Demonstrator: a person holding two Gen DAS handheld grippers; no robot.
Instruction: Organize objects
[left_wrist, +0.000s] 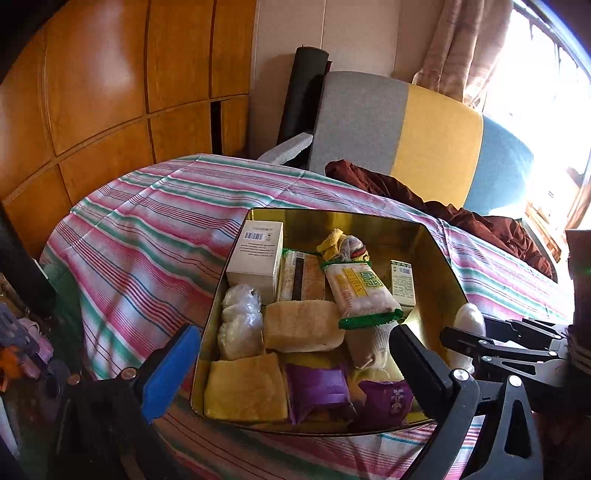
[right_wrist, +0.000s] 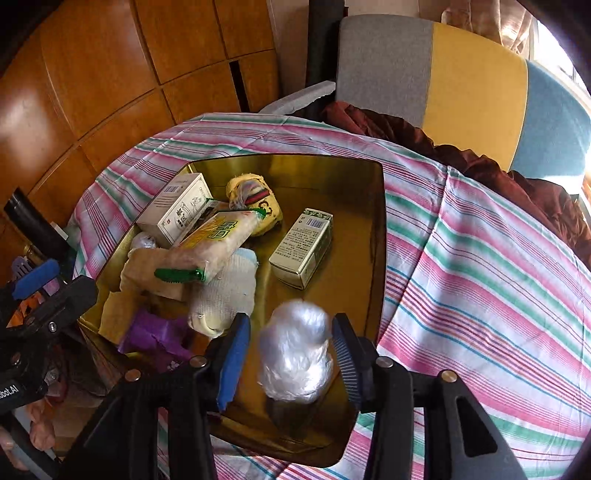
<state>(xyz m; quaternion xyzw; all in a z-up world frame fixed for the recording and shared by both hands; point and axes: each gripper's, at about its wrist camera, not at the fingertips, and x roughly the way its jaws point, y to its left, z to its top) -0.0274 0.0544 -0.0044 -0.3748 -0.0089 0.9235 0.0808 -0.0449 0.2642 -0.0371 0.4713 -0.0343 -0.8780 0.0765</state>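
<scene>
A gold tin box sits on the striped cloth and holds several items: white cartons, a green-edged snack pack, socks, yellow cloths and purple packets. My left gripper is open and empty over the box's near edge. My right gripper is over the box's near right corner with its jaws apart around a clear plastic-wrapped bundle; the pads stand beside the bundle with small gaps. It also shows in the left wrist view.
The striped cloth covers a round table. A grey, yellow and blue chair with dark red fabric stands behind it. Wooden cabinets are at the left. Clutter lies at the left edge.
</scene>
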